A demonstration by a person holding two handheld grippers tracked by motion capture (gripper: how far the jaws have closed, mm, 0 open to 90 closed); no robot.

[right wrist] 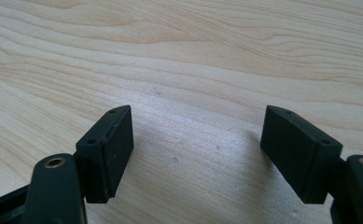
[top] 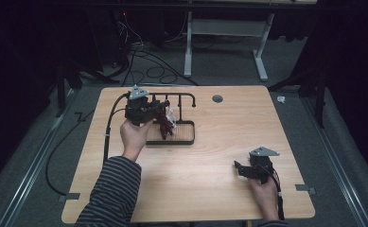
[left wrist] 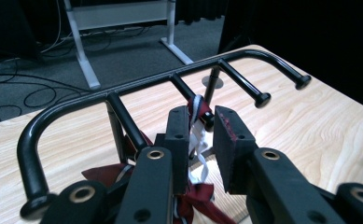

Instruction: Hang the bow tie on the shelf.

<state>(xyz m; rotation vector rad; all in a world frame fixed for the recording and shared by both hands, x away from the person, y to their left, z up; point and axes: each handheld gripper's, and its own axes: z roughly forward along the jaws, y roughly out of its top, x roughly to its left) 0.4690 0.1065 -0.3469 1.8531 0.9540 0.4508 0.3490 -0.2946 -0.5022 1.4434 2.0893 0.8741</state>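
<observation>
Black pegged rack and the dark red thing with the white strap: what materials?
Black pegged rack: probably metal tube with glossy black coating; highlights run along its bends. Dark red item: soft fabric, matte and creased. White strap: flat woven band, looped over a peg.

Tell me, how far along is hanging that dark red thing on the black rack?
Mostly done, it seems: the white strap is looped over a peg of the black rack, and the dark red item hangs below. In hand: the left gripper has its jaws apart around the strap. Left: drawing that gripper away. The right gripper rests open over the table.
</observation>
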